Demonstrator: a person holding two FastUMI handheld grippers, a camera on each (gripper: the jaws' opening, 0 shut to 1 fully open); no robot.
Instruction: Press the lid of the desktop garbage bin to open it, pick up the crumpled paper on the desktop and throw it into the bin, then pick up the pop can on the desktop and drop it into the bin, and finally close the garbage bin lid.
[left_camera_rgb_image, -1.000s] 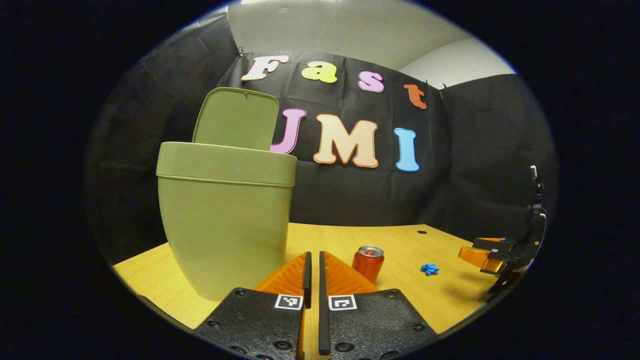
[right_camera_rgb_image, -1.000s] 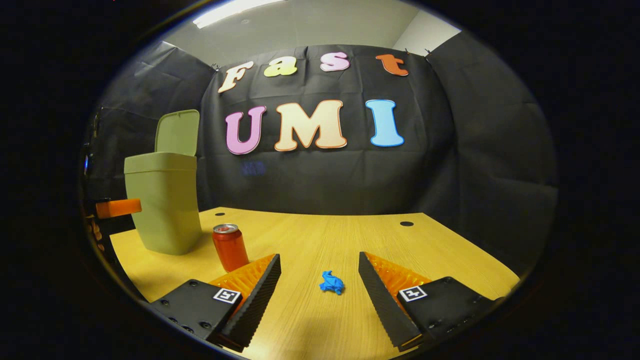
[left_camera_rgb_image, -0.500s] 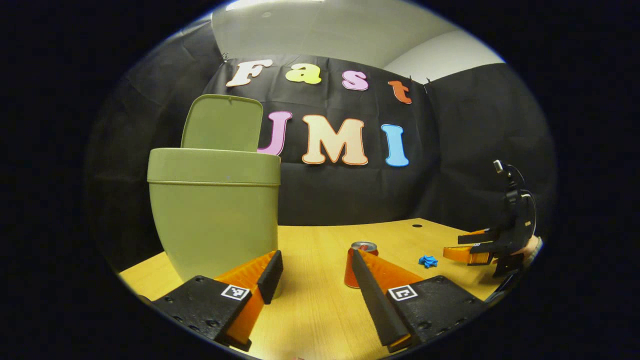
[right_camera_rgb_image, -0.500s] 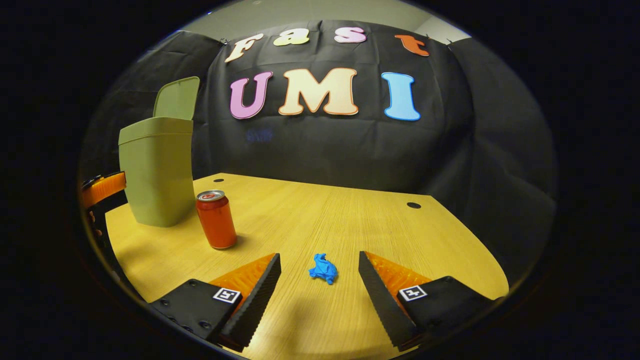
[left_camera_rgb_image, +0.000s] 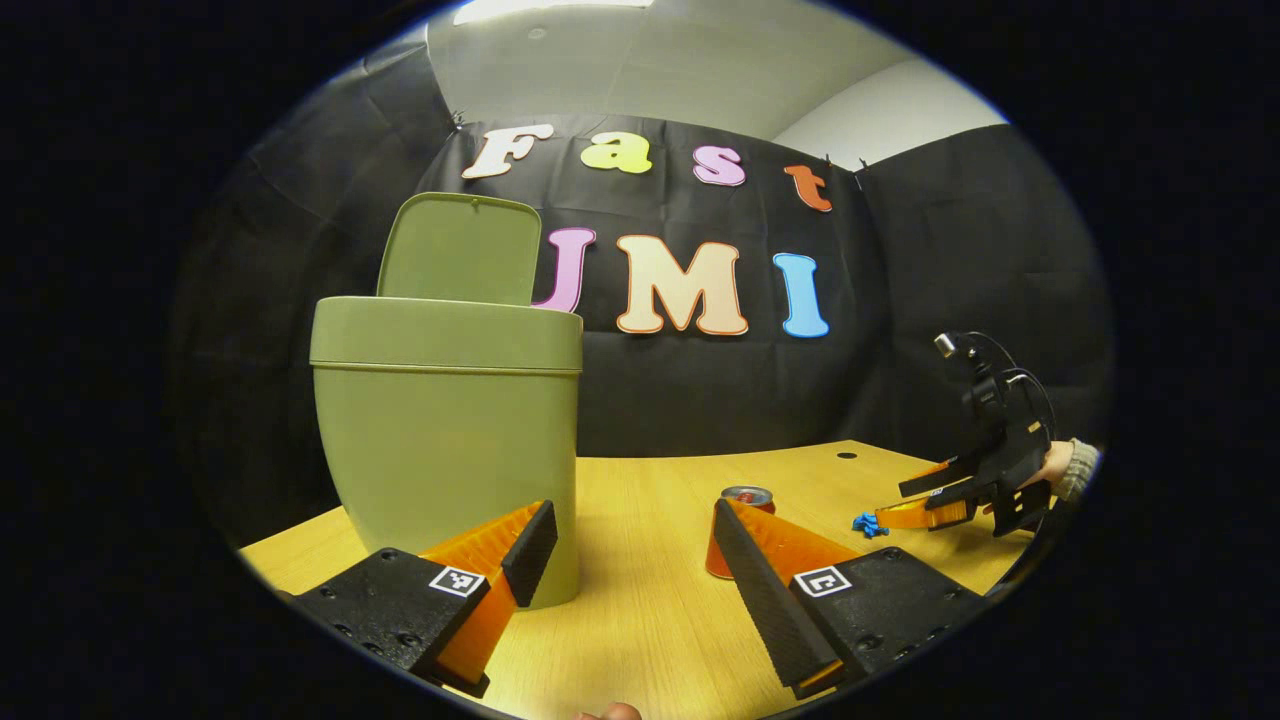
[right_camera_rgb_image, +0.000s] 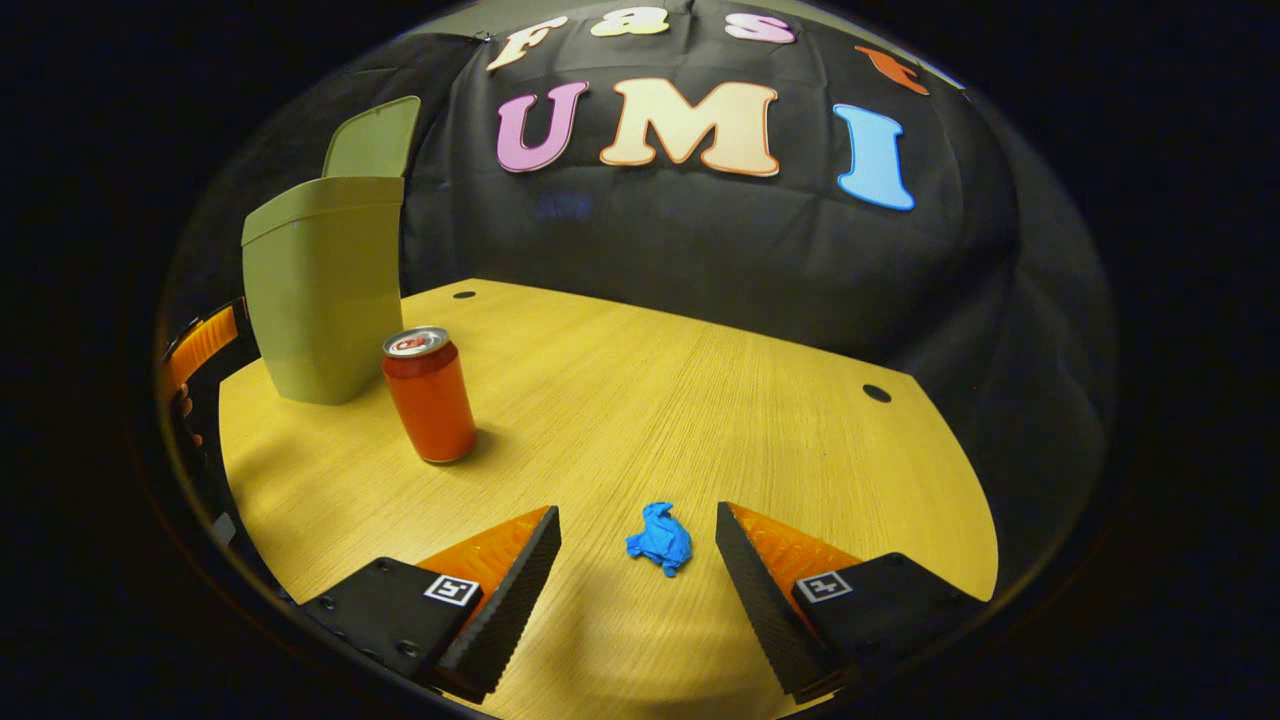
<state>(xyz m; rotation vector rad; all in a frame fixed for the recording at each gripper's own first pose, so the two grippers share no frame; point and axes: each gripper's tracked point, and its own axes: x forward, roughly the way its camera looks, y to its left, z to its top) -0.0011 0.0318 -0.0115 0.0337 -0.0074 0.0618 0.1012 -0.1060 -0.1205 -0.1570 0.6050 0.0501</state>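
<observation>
The olive-green bin (left_camera_rgb_image: 447, 440) stands on the wooden table with its lid (left_camera_rgb_image: 458, 248) flipped up. My left gripper (left_camera_rgb_image: 632, 535) is open just in front of the bin's right side, nothing between its fingers. A red pop can (right_camera_rgb_image: 430, 395) stands upright to the right of the bin (right_camera_rgb_image: 320, 290); in the left gripper view the can (left_camera_rgb_image: 738, 498) peeks over my right finger. The small blue crumpled paper (right_camera_rgb_image: 660, 540) lies on the table between the tips of my open right gripper (right_camera_rgb_image: 638, 530), untouched. The right gripper (left_camera_rgb_image: 925, 500) shows far right beside the paper (left_camera_rgb_image: 866, 523).
The yellow wooden table (right_camera_rgb_image: 650, 400) has round cable holes (right_camera_rgb_image: 877, 393) near its back edge. Black cloth walls close in the back and sides. A hand in a grey sleeve (left_camera_rgb_image: 1070, 465) holds the right gripper. The left gripper (right_camera_rgb_image: 200, 345) shows beside the bin.
My left gripper went from shut to open and drew back slightly from the bin. My right gripper tilted down and moved in toward the blue paper, which now lies between its fingertips.
</observation>
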